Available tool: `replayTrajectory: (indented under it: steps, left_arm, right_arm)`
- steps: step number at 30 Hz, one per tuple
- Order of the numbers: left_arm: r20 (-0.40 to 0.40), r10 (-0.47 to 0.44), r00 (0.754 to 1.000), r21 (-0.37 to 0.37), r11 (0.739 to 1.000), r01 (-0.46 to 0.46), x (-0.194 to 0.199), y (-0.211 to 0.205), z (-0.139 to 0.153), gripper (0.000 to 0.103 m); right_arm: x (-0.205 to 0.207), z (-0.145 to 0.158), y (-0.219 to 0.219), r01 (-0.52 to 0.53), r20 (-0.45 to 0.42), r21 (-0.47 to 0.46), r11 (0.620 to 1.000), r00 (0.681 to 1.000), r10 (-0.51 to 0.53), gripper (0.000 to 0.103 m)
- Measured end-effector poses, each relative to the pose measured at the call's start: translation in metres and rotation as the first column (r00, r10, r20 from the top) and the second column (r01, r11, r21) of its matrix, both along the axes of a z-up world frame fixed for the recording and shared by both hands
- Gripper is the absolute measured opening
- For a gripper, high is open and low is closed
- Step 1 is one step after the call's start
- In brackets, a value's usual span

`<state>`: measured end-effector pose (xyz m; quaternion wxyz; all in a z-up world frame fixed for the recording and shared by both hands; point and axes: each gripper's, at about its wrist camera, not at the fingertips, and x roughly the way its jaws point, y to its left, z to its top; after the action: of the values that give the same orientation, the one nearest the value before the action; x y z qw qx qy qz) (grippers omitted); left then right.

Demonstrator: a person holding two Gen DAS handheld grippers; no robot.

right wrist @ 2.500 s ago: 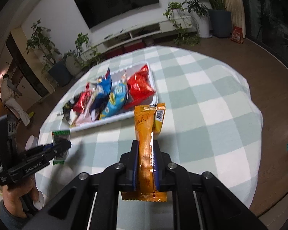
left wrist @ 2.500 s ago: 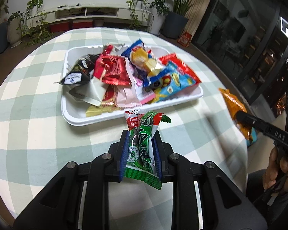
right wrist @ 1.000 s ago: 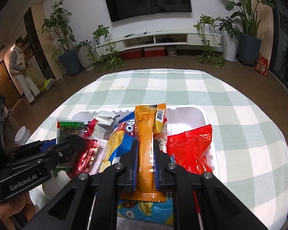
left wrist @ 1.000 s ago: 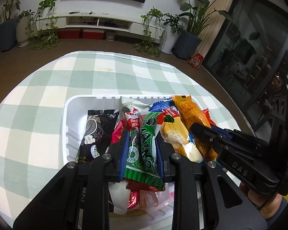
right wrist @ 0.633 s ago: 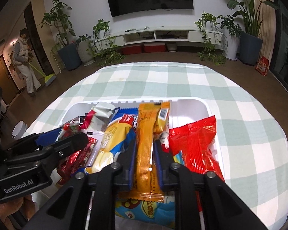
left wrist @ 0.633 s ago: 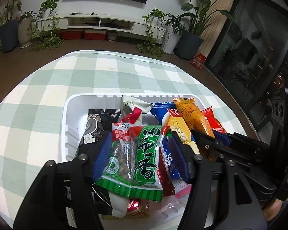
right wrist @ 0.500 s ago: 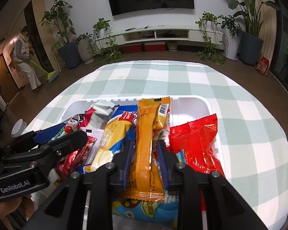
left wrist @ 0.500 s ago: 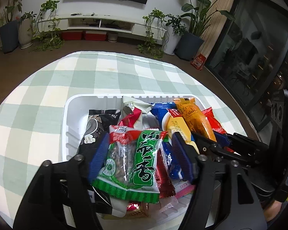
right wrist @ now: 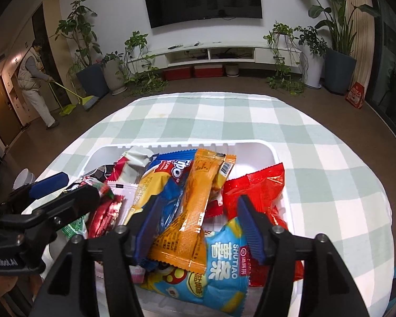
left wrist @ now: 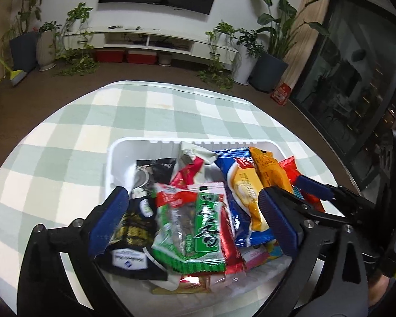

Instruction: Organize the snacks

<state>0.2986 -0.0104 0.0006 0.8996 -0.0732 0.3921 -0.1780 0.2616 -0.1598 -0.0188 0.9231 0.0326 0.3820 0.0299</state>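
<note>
orange stick pack (right wrist: 195,208) lies lengthwise, pointing away, in tray (right wrist: 253,149).

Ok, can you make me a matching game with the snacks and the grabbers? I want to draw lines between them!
Things:
1. green packet
2. orange packet
3. red bag
4. white tray

Clues:
A. holds all the snacks
B. between the open left gripper's fingers
C. right of the orange packet
D. between the open right gripper's fingers

Pairs: 1-B, 2-D, 3-C, 4-A
</note>
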Motion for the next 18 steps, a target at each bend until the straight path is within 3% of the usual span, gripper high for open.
replayTrajectory:
  steps: [8, 14, 18]
  left_arm:
    - [0.029, 0.038, 0.999, 0.013, 0.999, -0.038, -0.019, 0.012, 0.011, 0.103]
    - [0.116, 0.031, 0.993, 0.056, 0.998, -0.038, -0.045, 0.006, 0.032, 0.103]
    - [0.189, -0.008, 0.982, 0.01, 1.0, 0.006, -0.073, 0.004, 0.049, 0.103]
  right_arm:
    - [-0.009, 0.01, -0.009, 0.024, 0.035, 0.003, 1.0, 0.999, -0.024, 0.082]
    - [-0.018, 0.021, -0.01, 0.028, 0.082, -0.002, 1.0, 0.996, -0.028, 0.088]
    - [-0.031, 0.029, -0.014, 0.019, 0.115, 0.02, 1.0, 0.993, -0.022, 0.098]
